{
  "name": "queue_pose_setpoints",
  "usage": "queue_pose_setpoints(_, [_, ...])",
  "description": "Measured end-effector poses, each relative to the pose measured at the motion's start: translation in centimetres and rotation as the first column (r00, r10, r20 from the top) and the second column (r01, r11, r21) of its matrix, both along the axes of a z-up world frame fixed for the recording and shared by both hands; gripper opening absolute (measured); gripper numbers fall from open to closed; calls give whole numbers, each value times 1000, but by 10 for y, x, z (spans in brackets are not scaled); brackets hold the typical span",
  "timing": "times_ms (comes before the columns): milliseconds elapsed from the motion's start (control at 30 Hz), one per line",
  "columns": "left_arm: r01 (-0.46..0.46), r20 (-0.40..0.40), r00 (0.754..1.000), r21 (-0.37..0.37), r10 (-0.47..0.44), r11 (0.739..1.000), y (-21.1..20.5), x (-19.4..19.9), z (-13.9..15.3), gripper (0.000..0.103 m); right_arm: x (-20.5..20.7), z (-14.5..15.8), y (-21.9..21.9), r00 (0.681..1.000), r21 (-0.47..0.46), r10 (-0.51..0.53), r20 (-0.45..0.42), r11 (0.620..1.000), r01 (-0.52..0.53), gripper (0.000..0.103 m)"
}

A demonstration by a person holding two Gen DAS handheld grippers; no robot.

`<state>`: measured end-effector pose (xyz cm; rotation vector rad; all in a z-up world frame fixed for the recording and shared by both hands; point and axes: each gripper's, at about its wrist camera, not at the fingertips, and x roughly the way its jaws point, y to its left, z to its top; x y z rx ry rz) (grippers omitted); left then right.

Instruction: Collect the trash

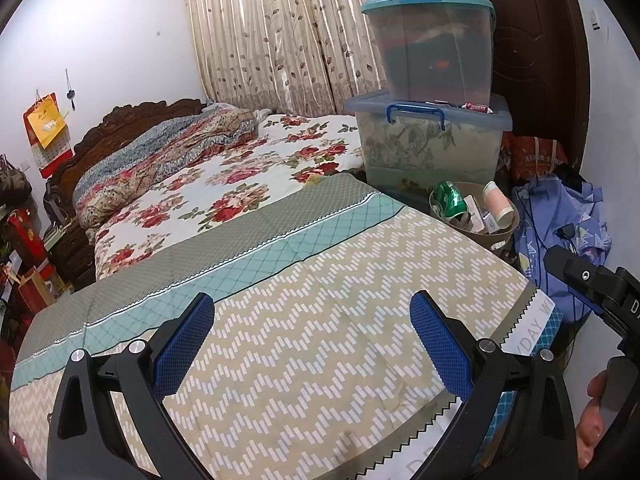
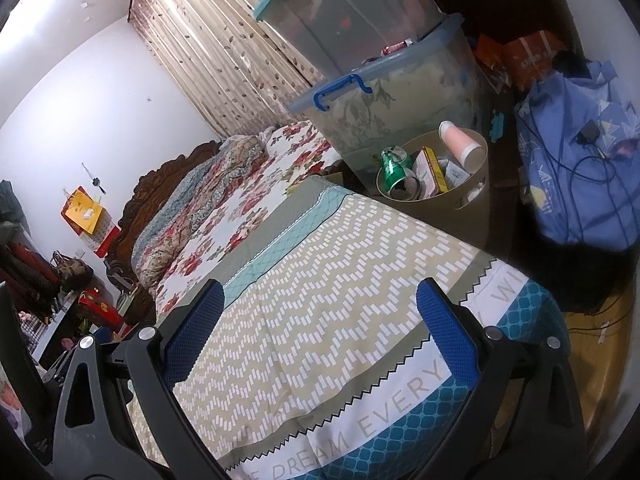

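A beige waste bin (image 1: 502, 236) (image 2: 456, 204) stands on the floor past the foot of the bed. It holds a crushed green can (image 1: 450, 198) (image 2: 394, 168), a pink paper cup (image 1: 498, 204) (image 2: 460, 142) and small cardboard boxes (image 2: 430, 170). My left gripper (image 1: 312, 344) hangs open over the zigzag-patterned quilt (image 1: 320, 320), nothing between its blue pads. My right gripper (image 2: 320, 332) is also open and empty above the same quilt (image 2: 340, 300). The right gripper's black body (image 1: 600, 292) shows at the right edge of the left wrist view, with a hand's fingers under it.
Stacked clear storage boxes (image 1: 430, 136) (image 2: 384, 92) stand just behind the bin, against a dark wooden door (image 1: 536, 48). A blue cloth bundle with cables (image 1: 560, 232) (image 2: 580, 168) lies right of the bin. A floral bedspread (image 1: 240, 184) and rolled duvet cover the far bed.
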<state>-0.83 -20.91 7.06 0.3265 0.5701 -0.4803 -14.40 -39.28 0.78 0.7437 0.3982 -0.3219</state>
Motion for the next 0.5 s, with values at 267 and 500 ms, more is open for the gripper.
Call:
queue_pose_setpoints(267, [-5, -22, 1000, -8, 4, 1000, 3, 3, -3, 94, 0, 1, 2, 1000, -5, -4, -2, 1000, 4, 98])
queue_pose_setpoints(500, [-9, -47, 999, -17, 8, 1000, 6, 5, -6, 94, 0, 1, 2, 1000, -6, -1, -8, 1000, 1, 98])
